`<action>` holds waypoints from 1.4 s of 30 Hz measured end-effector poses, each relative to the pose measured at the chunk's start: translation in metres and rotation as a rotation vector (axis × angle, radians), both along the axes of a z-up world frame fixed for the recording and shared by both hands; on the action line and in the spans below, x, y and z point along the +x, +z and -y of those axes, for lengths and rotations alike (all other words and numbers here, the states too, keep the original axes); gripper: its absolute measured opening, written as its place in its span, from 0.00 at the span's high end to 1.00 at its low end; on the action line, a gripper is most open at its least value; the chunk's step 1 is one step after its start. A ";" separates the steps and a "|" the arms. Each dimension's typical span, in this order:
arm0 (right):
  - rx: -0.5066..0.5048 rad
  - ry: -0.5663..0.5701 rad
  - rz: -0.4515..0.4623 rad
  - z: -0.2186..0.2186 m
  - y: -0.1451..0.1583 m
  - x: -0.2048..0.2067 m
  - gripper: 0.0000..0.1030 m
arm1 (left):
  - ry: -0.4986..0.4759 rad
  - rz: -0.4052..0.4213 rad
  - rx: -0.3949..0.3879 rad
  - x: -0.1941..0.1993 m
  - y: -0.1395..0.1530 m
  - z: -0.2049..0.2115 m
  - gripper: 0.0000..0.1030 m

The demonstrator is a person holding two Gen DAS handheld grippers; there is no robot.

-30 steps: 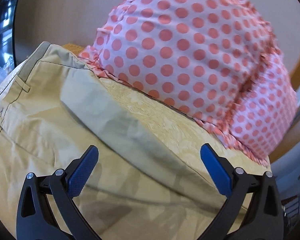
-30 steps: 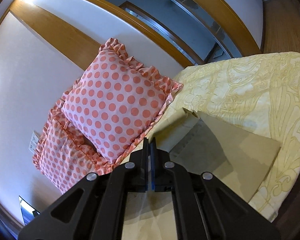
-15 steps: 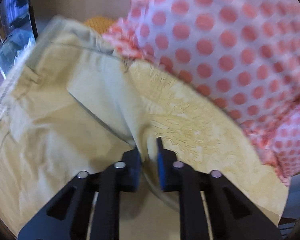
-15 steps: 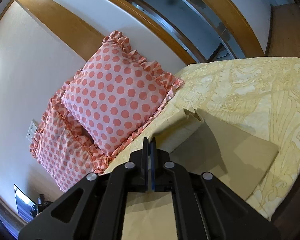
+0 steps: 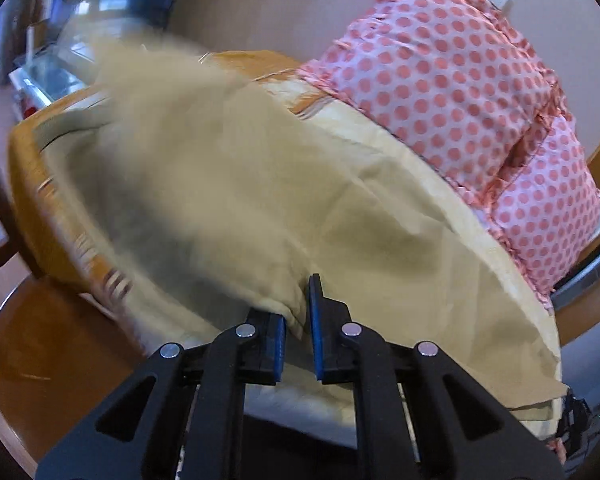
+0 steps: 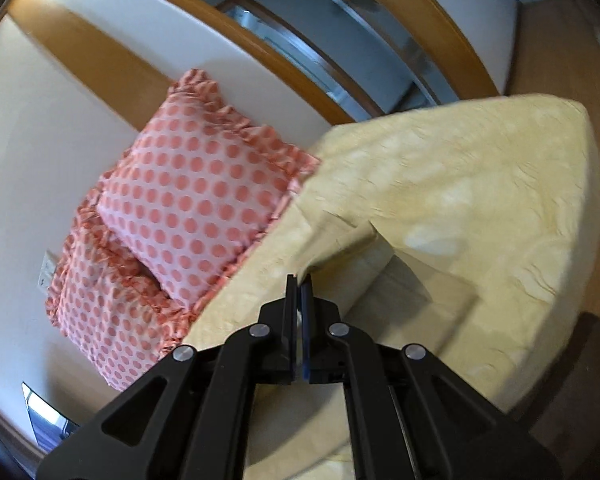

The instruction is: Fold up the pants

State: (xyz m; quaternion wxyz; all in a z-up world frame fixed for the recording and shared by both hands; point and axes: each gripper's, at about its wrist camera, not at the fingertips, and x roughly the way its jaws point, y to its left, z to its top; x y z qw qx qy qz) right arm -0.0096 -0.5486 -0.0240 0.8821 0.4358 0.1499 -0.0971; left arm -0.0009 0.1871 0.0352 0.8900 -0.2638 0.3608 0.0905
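Observation:
Beige khaki pants are lifted above the yellow bed cover; their far part is motion-blurred. My left gripper is shut on a bunched fold of the pants, which hangs up and away to the left. In the right wrist view the pants drape from my right gripper, which is shut on their edge, and the far end lies folded on the bed cover.
Two pink pillows with coral dots lean on the wall at the bed's head. A wooden bed frame edges the mattress; wooden floor lies below. A wooden rail runs along the wall.
My left gripper closed on the pants and lifted them off the bed. My right gripper stayed shut on the pants and rose too, pulling the cloth up.

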 end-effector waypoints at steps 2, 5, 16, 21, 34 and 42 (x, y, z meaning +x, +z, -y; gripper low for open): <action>0.000 -0.004 -0.009 0.001 -0.004 -0.004 0.99 | -0.002 0.012 -0.003 -0.006 -0.004 -0.002 0.90; 0.007 -0.018 -0.022 0.001 -0.010 -0.011 0.99 | -0.005 0.019 0.018 -0.013 -0.008 0.001 0.90; -0.036 -0.065 -0.118 -0.008 -0.017 -0.033 0.84 | -0.122 0.076 0.075 -0.031 -0.006 0.000 0.87; -0.074 -0.157 -0.117 0.001 -0.009 -0.045 0.46 | -0.136 0.124 0.160 -0.057 0.012 -0.006 0.67; -0.092 -0.074 -0.125 -0.010 -0.033 -0.017 0.96 | -0.087 0.255 0.353 -0.024 0.029 -0.006 0.19; -0.242 0.152 0.116 -0.085 0.059 0.018 0.97 | -0.084 0.162 0.282 -0.005 -0.015 -0.020 0.19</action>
